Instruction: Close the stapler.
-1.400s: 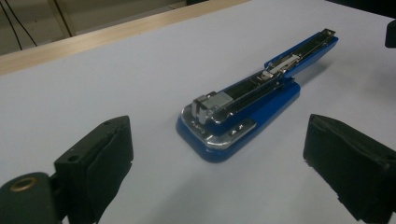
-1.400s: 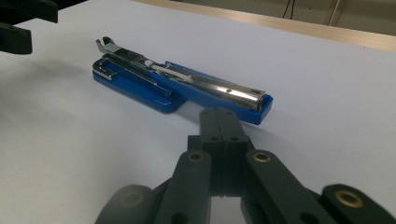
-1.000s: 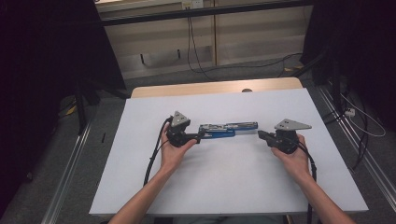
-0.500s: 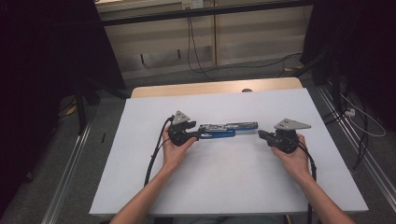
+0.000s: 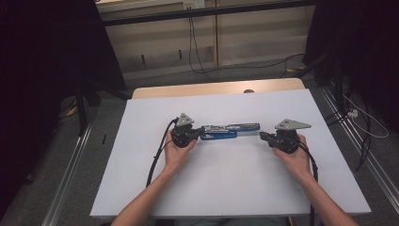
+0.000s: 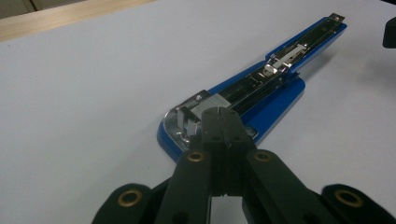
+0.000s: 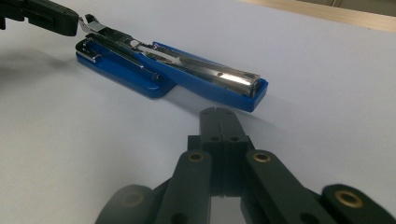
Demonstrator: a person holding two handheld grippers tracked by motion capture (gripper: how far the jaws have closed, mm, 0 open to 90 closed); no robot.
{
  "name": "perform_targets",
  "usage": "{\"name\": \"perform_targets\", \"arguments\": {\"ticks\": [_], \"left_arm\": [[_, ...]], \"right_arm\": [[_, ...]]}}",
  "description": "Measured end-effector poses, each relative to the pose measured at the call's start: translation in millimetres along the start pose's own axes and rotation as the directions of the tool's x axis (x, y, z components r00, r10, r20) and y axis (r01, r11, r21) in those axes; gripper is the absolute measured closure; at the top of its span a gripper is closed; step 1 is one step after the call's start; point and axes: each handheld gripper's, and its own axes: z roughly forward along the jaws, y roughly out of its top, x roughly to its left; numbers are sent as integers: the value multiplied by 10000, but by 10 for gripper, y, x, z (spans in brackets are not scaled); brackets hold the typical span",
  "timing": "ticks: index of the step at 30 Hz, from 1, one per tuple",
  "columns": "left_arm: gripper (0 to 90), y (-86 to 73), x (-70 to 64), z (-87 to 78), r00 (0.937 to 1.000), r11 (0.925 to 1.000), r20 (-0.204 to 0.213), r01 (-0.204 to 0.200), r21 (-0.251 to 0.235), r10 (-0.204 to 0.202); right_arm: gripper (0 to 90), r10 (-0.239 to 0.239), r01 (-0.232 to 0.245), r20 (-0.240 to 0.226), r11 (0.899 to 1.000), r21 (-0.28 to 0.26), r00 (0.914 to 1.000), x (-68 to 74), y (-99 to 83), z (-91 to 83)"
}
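A blue stapler [image 5: 228, 130] lies swung open flat on the white table [image 5: 226, 188], its metal staple channel facing up. My left gripper [image 5: 200, 133] is at its left end with both jaws pressed together. In the left gripper view the tips [image 6: 222, 116] rest against the metal end of the stapler [image 6: 261, 88]; whether they pinch a tab I cannot tell. My right gripper [image 5: 262, 135] is shut and empty, a short gap off the right end. In the right gripper view its tips [image 7: 223, 116] stop just short of the stapler [image 7: 187, 60], with the left gripper [image 7: 70, 23] at the far end.
A wooden strip [image 5: 211, 88] runs along the table's far edge. Beyond it are a low wall and loose cables [image 5: 207, 66] on the floor. Metal rails [image 5: 357, 136] flank the table. White surface stretches in front of and beside both hands.
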Motion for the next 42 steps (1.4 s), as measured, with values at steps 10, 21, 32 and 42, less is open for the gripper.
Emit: {"name": "perform_targets", "arguments": {"ticks": [10, 21, 32, 42], "left_arm": [[900, -30, -29, 94, 9994, 9989, 82, -343, 307, 341], [900, -19, -71, 130, 9985, 9980, 117, -539, 322, 535], [900, -24, -67, 134, 9990, 9988, 241, -392, 289, 386], [900, -24, -70, 132, 9988, 9985, 212, -458, 311, 452]], "right_arm": [[900, -20, 19, 33, 9997, 256, 10000, -19, -1, 64], [900, -117, 114, 55, 9988, 473, 9999, -22, -6, 109], [900, -72, 32, 345, 9934, 1145, 9994, -61, 15, 230], [900, -330, 270, 315, 9843, 1746, 9990, -43, 109, 332]]}}
